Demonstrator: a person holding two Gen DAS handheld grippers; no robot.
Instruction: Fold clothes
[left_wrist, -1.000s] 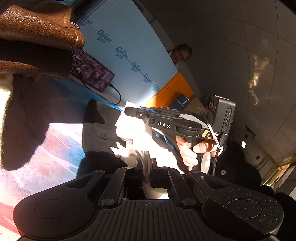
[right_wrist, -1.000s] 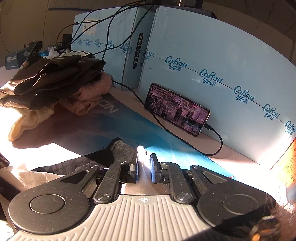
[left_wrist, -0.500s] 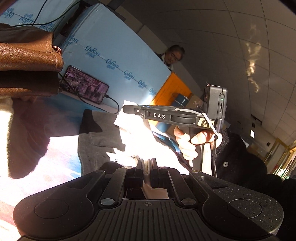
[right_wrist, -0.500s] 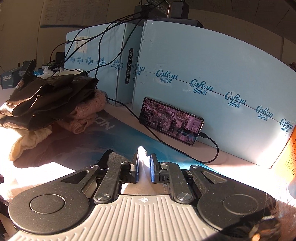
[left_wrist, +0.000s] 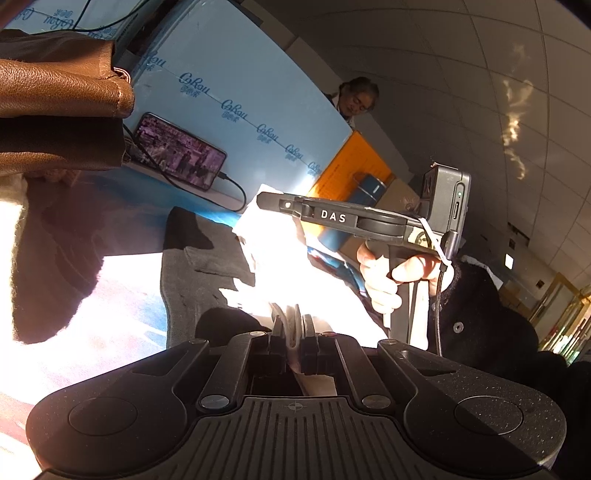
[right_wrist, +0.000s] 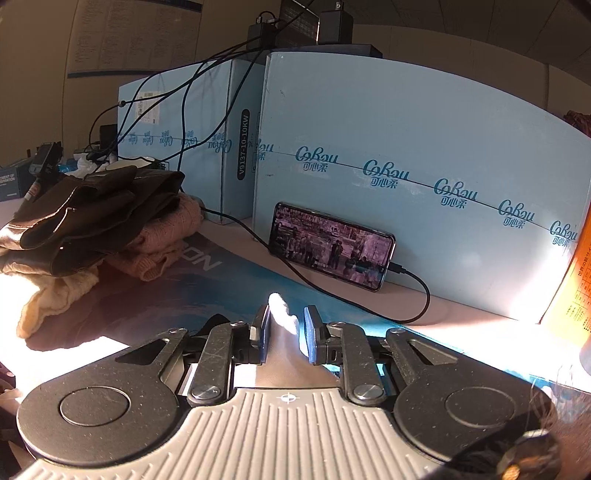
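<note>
- Widening the right gripper (right_wrist: 286, 325) since half a second ago: pads then pinched tight on cloth, now standing apart, with a tip of the white garment (right_wrist: 282, 314) lying loose between them, released rather than clenched.
- Keeping the left gripper (left_wrist: 291, 326) clenched on a fold of the same white garment (left_wrist: 280, 266), probably to pin one end while the other is let go.
- Carrying the right gripper (left_wrist: 266, 201) level in a hand (left_wrist: 384, 280), just above the bright, sunlit cloth and close to the table's near edge, likely to drop that end without dragging it.
- Draping the white garment partly over a dark grey garment (left_wrist: 207, 273) spread flat on the blue mat (right_wrist: 229, 280) at mid-table; being too washed out by glare to tell how many folds are in it.
- Fitting, as a judgement, either a fold being laid down or a regrip partway through one.
- Stacking a pile of clothes (right_wrist: 92, 214), brown leather over pink and cream knits, toward the table's far left corner, presumably to keep done pieces clear of the mat.
- Propping a phone (right_wrist: 332, 251) on its cable (right_wrist: 417, 291) against the blue cartons (right_wrist: 406, 147) lining the table's far edge.
- Looking on from beyond the cartons: a person (left_wrist: 354, 99).
</note>
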